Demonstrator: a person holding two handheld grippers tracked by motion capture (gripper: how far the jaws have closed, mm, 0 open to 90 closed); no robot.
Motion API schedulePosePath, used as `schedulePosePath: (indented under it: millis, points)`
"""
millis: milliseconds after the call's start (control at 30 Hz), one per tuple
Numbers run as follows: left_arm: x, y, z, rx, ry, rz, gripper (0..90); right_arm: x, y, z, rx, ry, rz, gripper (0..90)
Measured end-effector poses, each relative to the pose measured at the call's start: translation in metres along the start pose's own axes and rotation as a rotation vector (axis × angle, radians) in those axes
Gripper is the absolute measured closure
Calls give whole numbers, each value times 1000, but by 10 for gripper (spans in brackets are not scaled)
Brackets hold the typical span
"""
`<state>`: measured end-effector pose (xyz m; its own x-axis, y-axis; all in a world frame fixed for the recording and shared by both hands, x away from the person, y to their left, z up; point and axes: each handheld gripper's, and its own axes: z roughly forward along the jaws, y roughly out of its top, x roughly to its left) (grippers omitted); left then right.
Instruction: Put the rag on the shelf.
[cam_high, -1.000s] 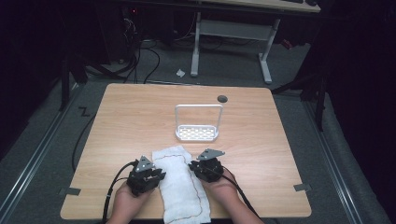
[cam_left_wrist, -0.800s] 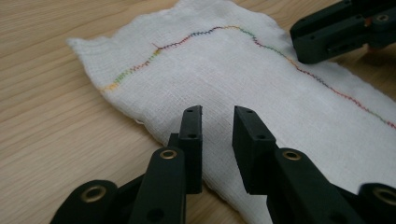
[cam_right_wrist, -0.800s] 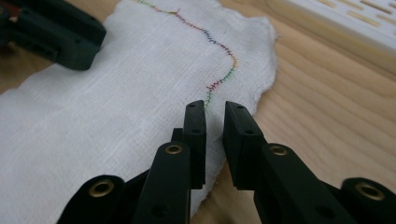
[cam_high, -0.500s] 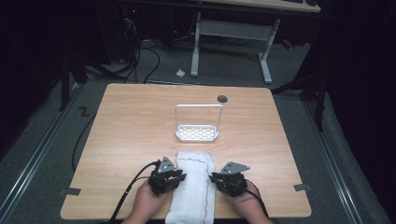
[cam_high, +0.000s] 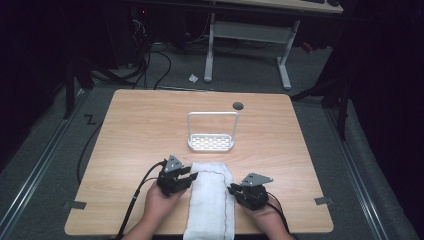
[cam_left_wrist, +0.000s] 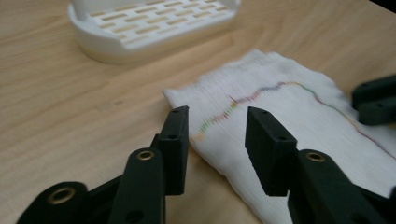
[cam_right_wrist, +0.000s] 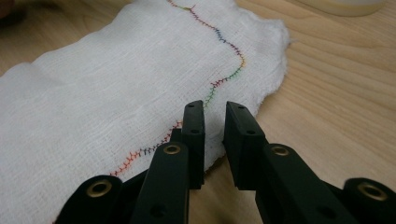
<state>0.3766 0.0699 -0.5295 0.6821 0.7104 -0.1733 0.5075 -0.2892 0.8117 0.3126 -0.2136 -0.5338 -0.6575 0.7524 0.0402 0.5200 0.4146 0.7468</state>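
A white cloth (cam_high: 210, 200) with a coloured stitched line lies folded in a long strip at the table's near edge, its near end hanging over. My left gripper (cam_high: 188, 180) sits at the cloth's left edge. In the left gripper view its jaws stand open (cam_left_wrist: 217, 128) just above the cloth (cam_left_wrist: 289, 121), holding nothing. My right gripper (cam_high: 232, 189) sits at the cloth's right edge. In the right gripper view its jaws (cam_right_wrist: 215, 119) are a narrow gap apart at the rim of the cloth (cam_right_wrist: 116, 79), and I see no fabric pinched between them.
A white slotted tray with a hoop handle (cam_high: 211, 142) stands mid-table, just beyond the cloth, and also appears as the tray (cam_left_wrist: 149, 28) ahead of the left jaws. A dark round hole (cam_high: 238, 105) marks the far side of the wooden table (cam_high: 130, 135). Cables trail off the near edge.
Both grippers have shifted to the right over the last second, and the cloth has gone from a wider, slanted patch to a straighter, narrower strip. In the last half second little has moved.
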Motion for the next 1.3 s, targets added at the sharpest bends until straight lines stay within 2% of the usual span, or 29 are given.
schedulePosePath:
  millis: [33,100,167,267,433,567,633,667,700,767,833,900,1033,1100,1133,1300]
  points:
    - [0,0,0,0,0,0,572,0,0,0,0,0,0,784]
    - [7,4,8,13,19,-34,557,-3,2,3,-2,4,13,784]
    - [10,5,12,14,25,-48,549,-4,3,4,-6,9,18,784]
    - [13,5,16,23,18,-76,539,-4,1,3,-10,9,17,776]
    - [14,4,17,28,28,-90,538,-3,0,3,-14,-1,10,772]
    - [21,5,21,32,-27,-150,589,-2,0,3,-15,-8,12,770]
    - [24,5,21,34,-54,-177,635,-1,0,3,-16,-12,11,769]
    - [25,5,22,37,-59,-179,688,-1,0,3,-17,-17,14,767]
    - [24,5,22,44,-60,-173,688,-1,0,3,-17,-17,14,767]
    - [22,6,23,60,-66,-144,760,0,0,3,-16,-11,24,745]
    - [18,6,24,65,-57,-111,821,0,3,2,-20,-5,34,720]
    - [15,6,23,65,-43,-87,841,0,9,1,-38,-9,31,706]
    - [14,6,23,62,-35,-75,843,-9,31,9,-50,-48,47,663]
    - [12,6,22,62,-34,-61,843,-17,40,17,-45,-61,76,636]
    - [12,6,22,61,-35,-58,844,-25,46,28,-28,-62,110,625]
    - [12,5,22,59,-36,-56,843,-34,45,45,-3,-67,151,624]
